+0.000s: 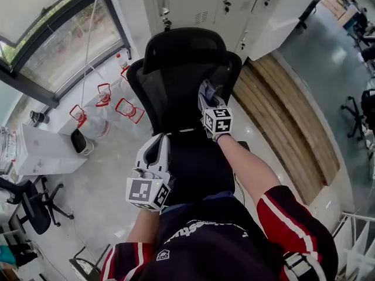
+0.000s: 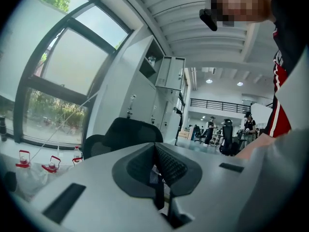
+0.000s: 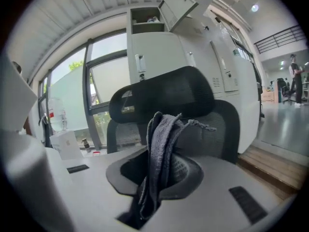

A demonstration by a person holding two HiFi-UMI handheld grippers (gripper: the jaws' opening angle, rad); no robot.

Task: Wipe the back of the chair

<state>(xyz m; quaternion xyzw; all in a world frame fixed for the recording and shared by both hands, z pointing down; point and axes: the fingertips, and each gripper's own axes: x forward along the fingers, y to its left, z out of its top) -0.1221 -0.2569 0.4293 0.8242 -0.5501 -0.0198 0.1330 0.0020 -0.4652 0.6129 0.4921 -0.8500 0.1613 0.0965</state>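
The chair (image 1: 176,86) is standing at 12 o'clock from the person, its mesh back rising towards them. The right gripper (image 1: 208,101) is reaching in at the back's 2 o'clock side, jaws clamping a grey cloth (image 3: 161,134) whose loose end is flopping over. I cannot tell if it is touching yet. The left gripper (image 1: 157,146) is hanging at 7 o'clock, jaws together, empty, bracing nothing. I'm thinking the mesh could drag the cloth free, and the unsteadied chair could swivel away.
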